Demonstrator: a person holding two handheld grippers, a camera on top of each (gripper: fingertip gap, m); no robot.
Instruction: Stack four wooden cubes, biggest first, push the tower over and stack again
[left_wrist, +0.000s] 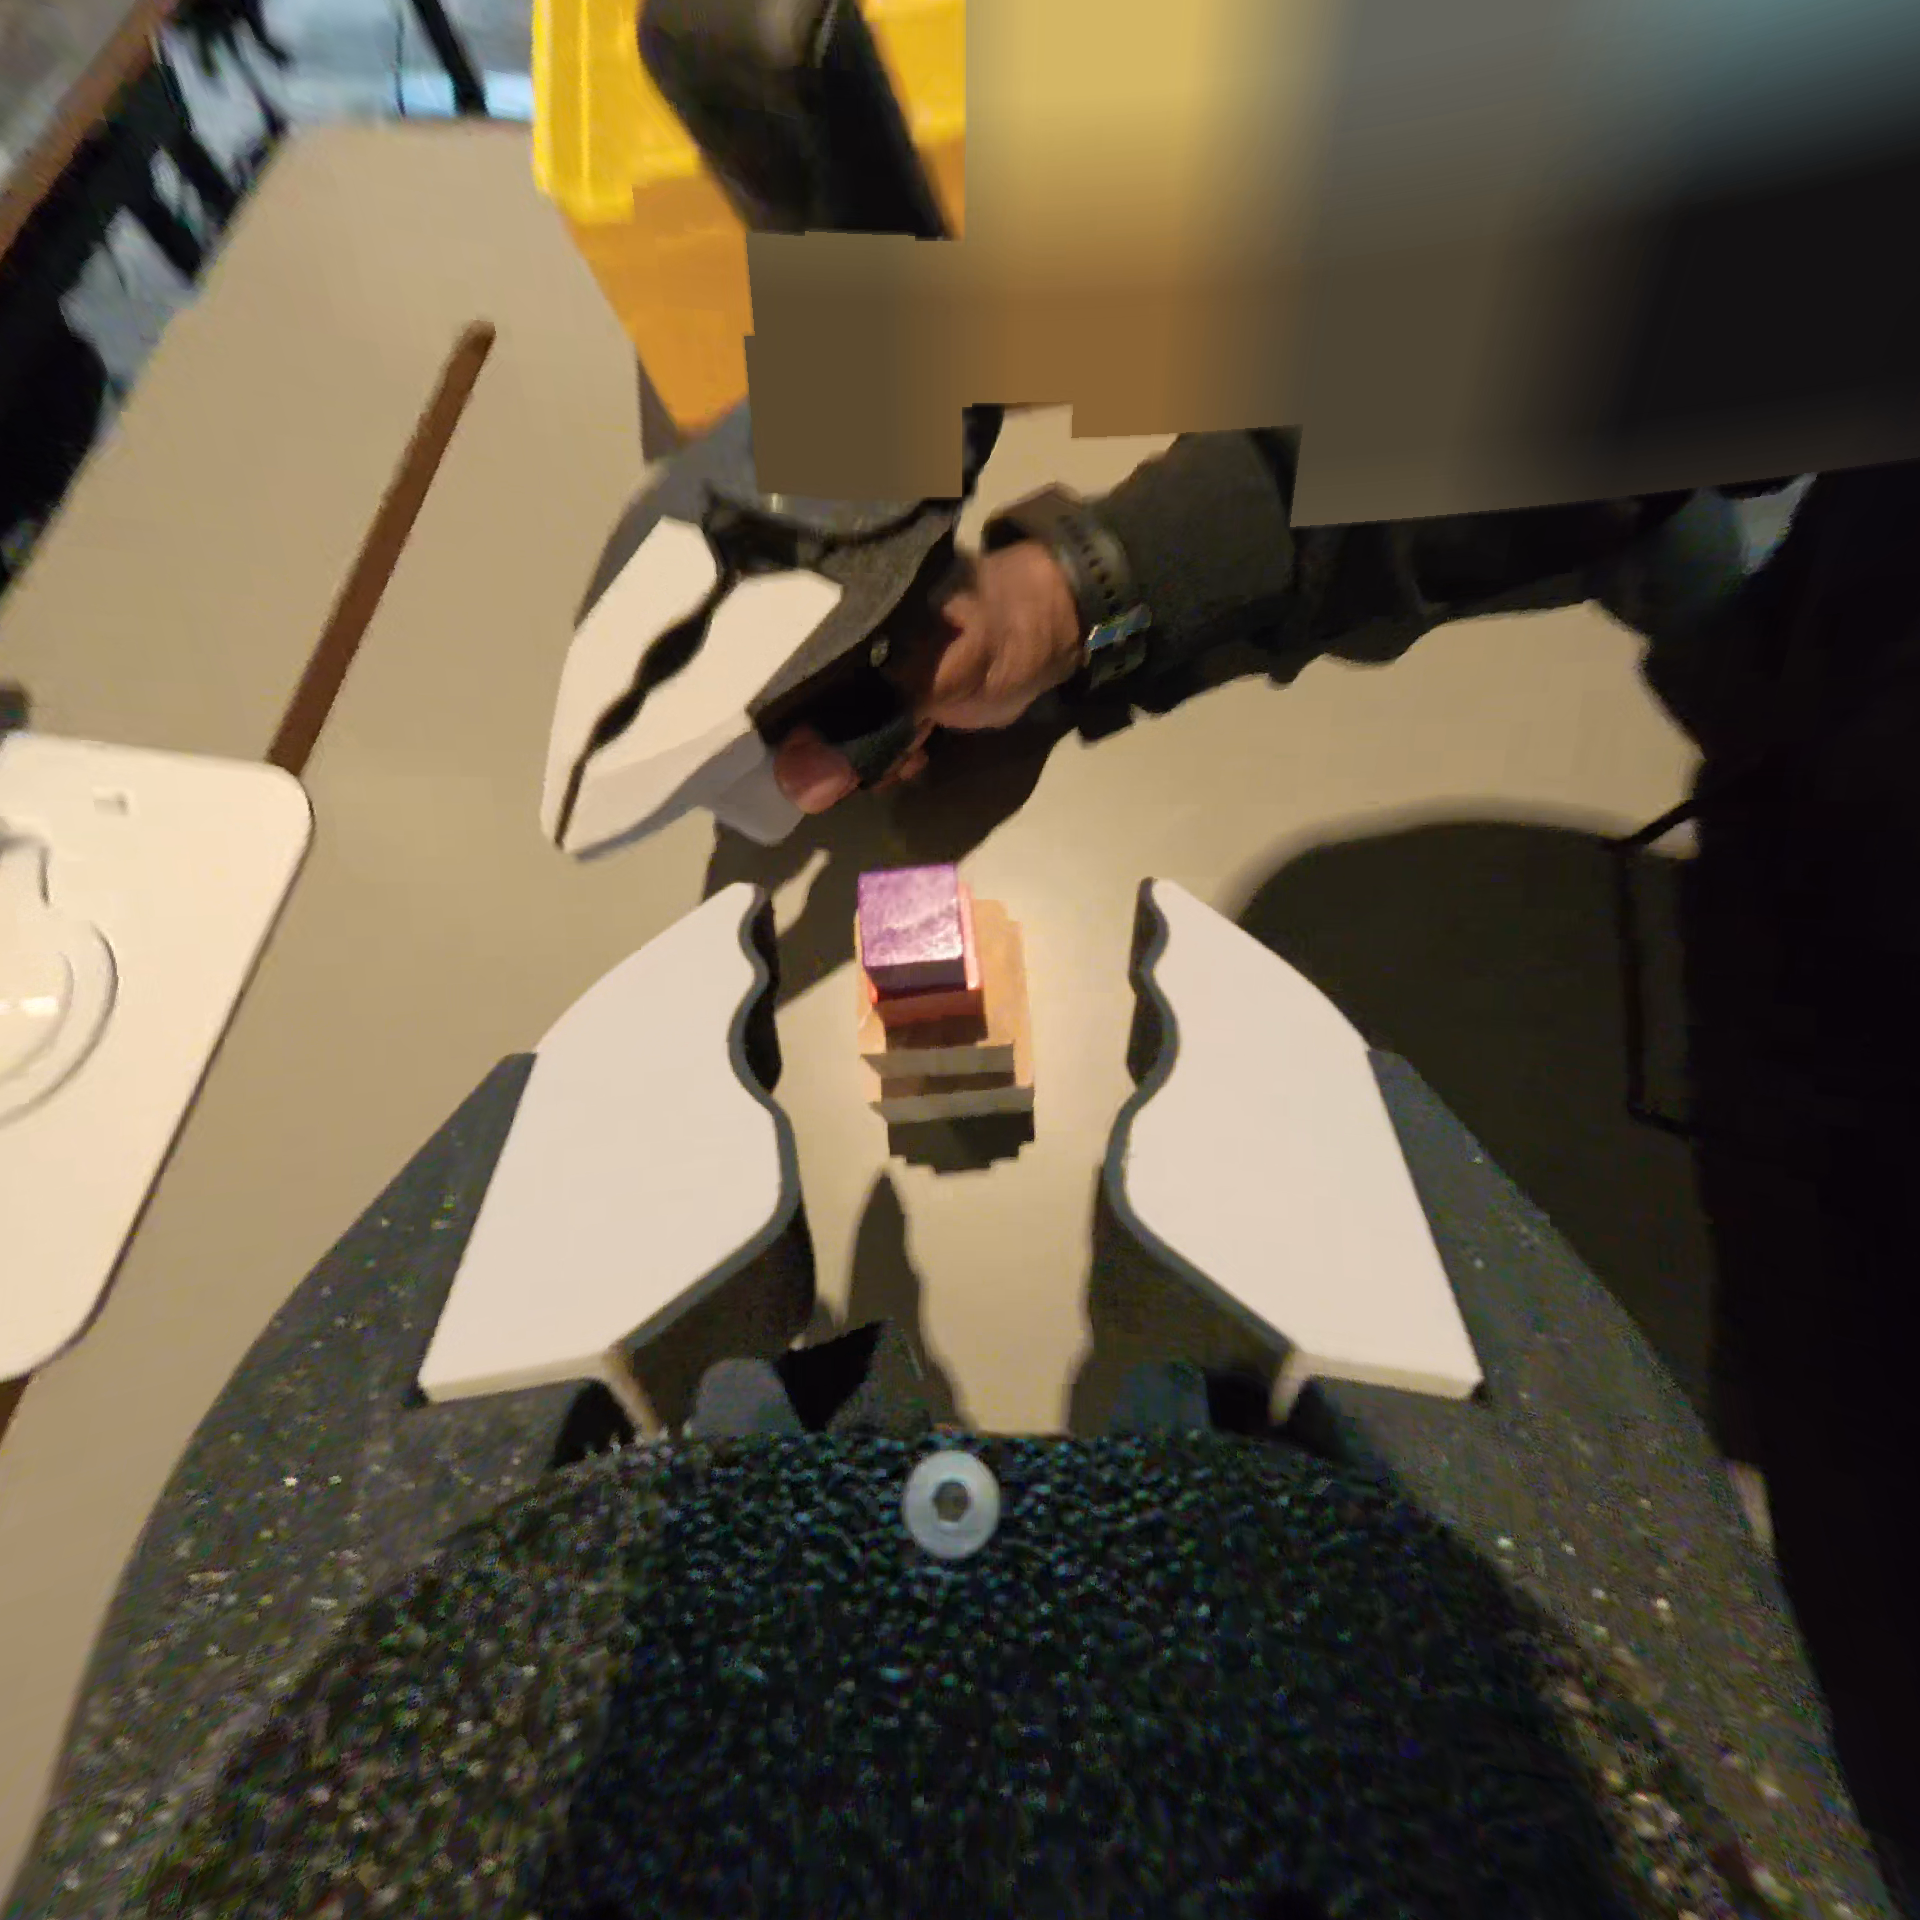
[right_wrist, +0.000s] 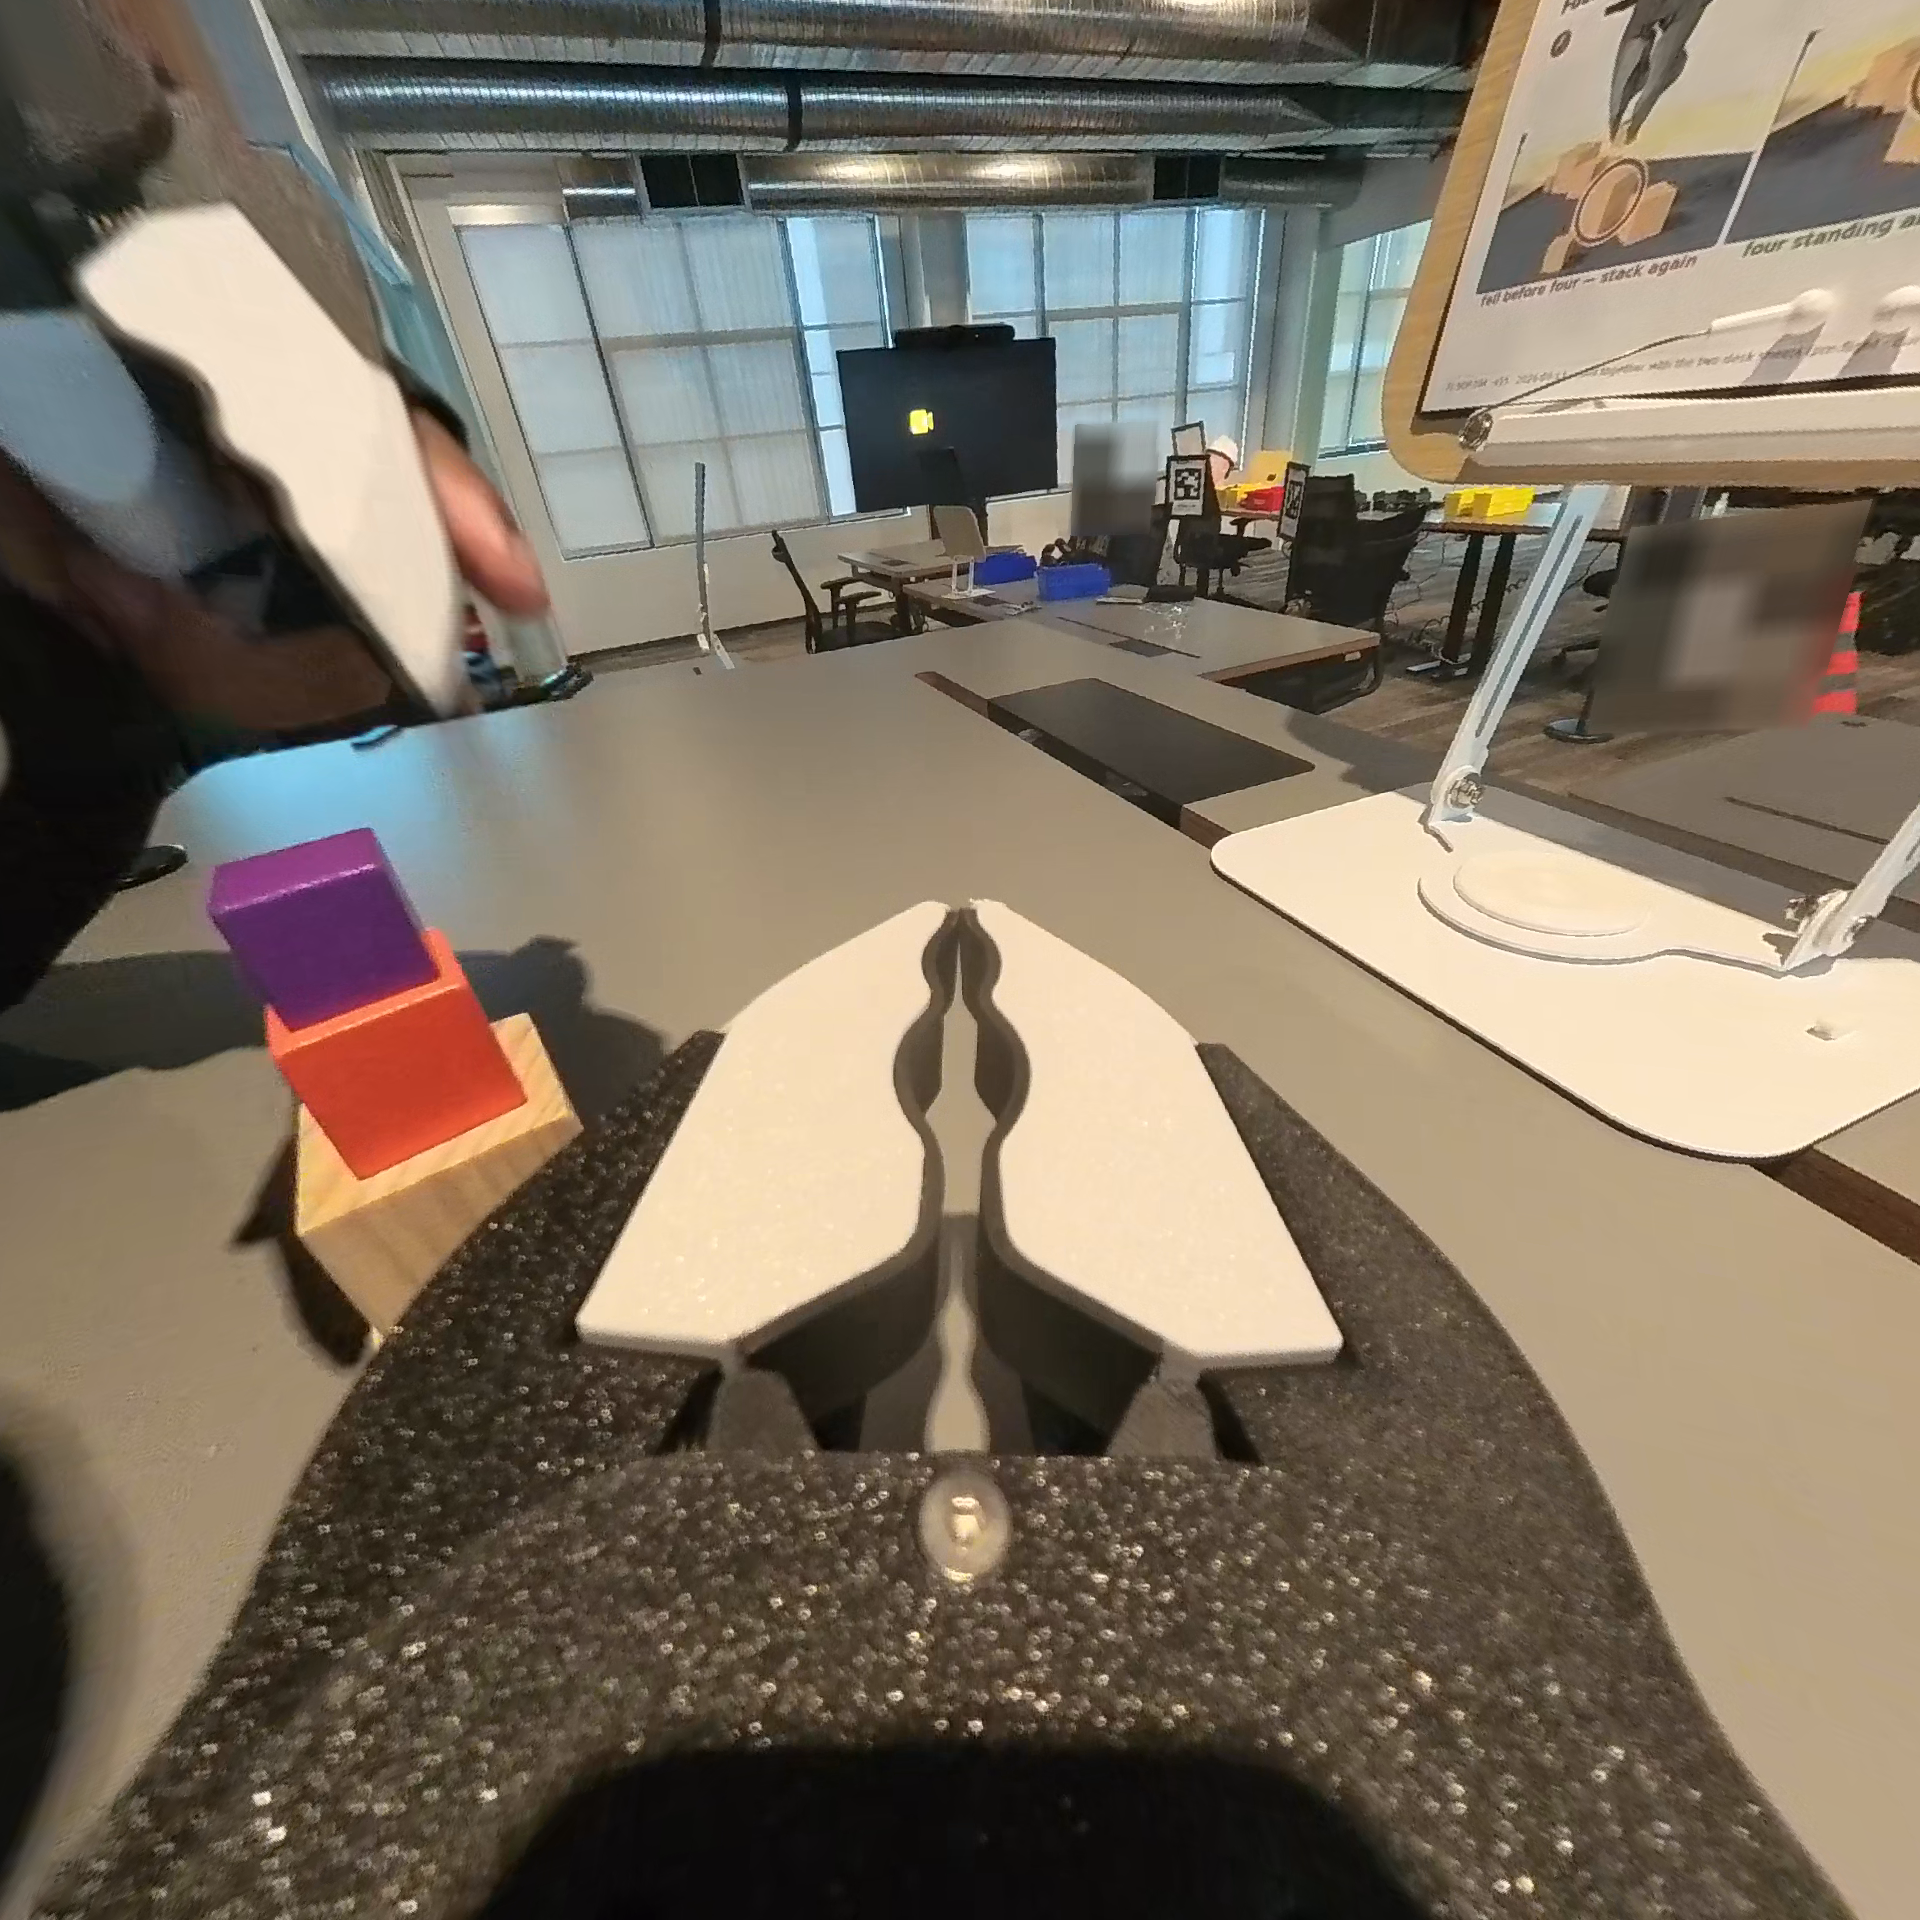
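A tower stands on the grey table (right_wrist: 831, 790): a purple cube (right_wrist: 322, 925) on an orange cube (right_wrist: 400, 1070) on a larger plain wooden cube (right_wrist: 436, 1195). Its foot is hidden behind my right gripper's body. In the left wrist view I look down on the purple cube (left_wrist: 912, 925). My left gripper (left_wrist: 951, 899) is open and empty above the tower, with one finger on each side. One of its fingers (right_wrist: 291, 416) shows high above the tower in the right wrist view. My right gripper (right_wrist: 961, 914) is shut and empty, low and just right of the tower. It also shows beyond the tower (left_wrist: 665, 717).
The white base of a stand (right_wrist: 1558, 997) sits on the table to the right, carrying a tilted board with a pictured sheet (right_wrist: 1662, 208). The base also shows in the left wrist view (left_wrist: 135, 997). A black panel (right_wrist: 1143, 738) lies in the table farther back. A yellow bin (left_wrist: 623, 156) is beyond the table.
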